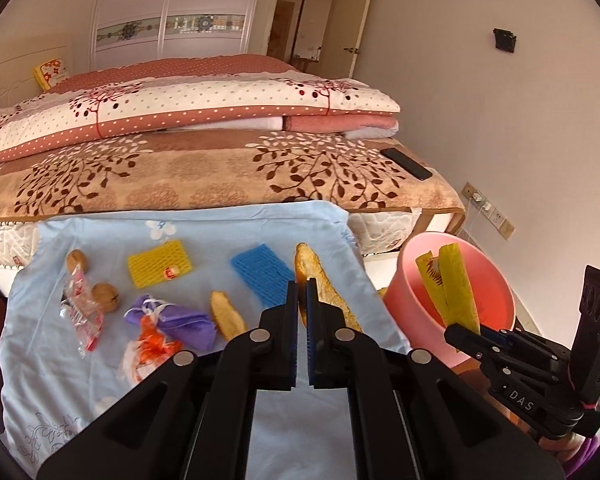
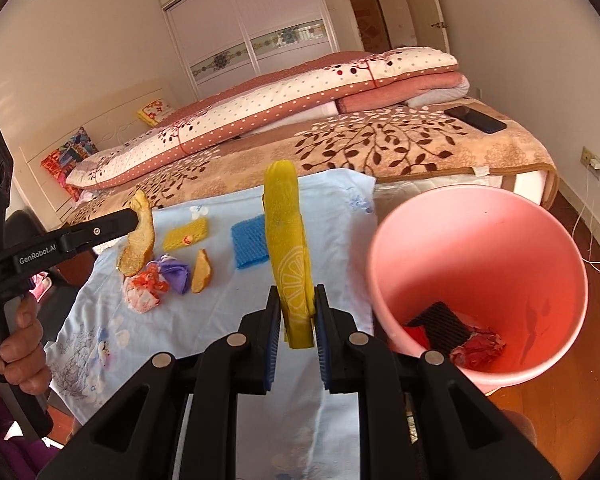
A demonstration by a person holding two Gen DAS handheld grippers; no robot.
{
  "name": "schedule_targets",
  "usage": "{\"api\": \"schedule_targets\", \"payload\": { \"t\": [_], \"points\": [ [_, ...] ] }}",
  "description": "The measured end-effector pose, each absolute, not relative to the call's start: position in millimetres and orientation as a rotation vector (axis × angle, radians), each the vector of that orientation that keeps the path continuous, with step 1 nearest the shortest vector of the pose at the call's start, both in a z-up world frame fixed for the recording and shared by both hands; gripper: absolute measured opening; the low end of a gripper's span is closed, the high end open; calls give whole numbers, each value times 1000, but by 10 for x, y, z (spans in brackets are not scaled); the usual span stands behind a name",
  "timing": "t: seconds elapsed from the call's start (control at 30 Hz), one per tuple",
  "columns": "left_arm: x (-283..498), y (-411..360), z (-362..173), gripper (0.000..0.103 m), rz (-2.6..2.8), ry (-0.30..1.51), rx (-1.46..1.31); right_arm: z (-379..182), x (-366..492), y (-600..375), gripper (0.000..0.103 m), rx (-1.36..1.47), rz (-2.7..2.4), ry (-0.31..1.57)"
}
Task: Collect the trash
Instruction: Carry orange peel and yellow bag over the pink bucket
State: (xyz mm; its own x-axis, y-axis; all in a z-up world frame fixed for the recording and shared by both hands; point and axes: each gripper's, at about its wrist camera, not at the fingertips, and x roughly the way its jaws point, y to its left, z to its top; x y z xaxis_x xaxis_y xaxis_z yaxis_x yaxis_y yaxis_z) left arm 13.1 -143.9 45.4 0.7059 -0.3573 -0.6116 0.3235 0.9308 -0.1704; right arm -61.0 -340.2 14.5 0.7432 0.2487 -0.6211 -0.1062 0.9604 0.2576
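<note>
My left gripper [image 1: 301,286] is shut on a long orange peel [image 1: 320,280] and holds it above the blue cloth [image 1: 60,360]; the right wrist view shows that peel [image 2: 138,240] hanging from its fingers. My right gripper [image 2: 297,300] is shut on a yellow lemon-print wrapper [image 2: 288,240], held beside the pink bin [image 2: 548,240]. The left wrist view shows the wrapper [image 1: 456,284] over the bin [image 1: 412,292]. On the cloth lie a smaller peel [image 1: 226,314], a blue foam net [image 1: 262,276], a yellow foam net [image 1: 159,268], a purple bag [image 1: 180,320], an orange-white wrapper [image 1: 148,348], a red-white wrapper [image 1: 80,308] and two walnuts [image 1: 106,298].
The bin holds a black item [image 2: 440,322] and red crumpled trash [image 2: 478,346]. A bed with folded quilts [image 1: 180,112] stands behind the cloth, with a phone [image 1: 406,163] on its right corner. Wall sockets and a cable [image 1: 486,208] are at the right. Wooden floor [image 2: 560,420] surrounds the bin.
</note>
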Motion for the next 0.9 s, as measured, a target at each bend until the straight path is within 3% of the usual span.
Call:
{"api": "schedule_targets", "payload": {
  "t": [0.53,0.9],
  "points": [
    [414,-2853,330,3,-642,684,69,-74,-448,-4380,16,291,-51,741],
    [611,-3125,52,3,-688,733,94,-280,-148,-4459,17,296,-69,810]
  ]
}}
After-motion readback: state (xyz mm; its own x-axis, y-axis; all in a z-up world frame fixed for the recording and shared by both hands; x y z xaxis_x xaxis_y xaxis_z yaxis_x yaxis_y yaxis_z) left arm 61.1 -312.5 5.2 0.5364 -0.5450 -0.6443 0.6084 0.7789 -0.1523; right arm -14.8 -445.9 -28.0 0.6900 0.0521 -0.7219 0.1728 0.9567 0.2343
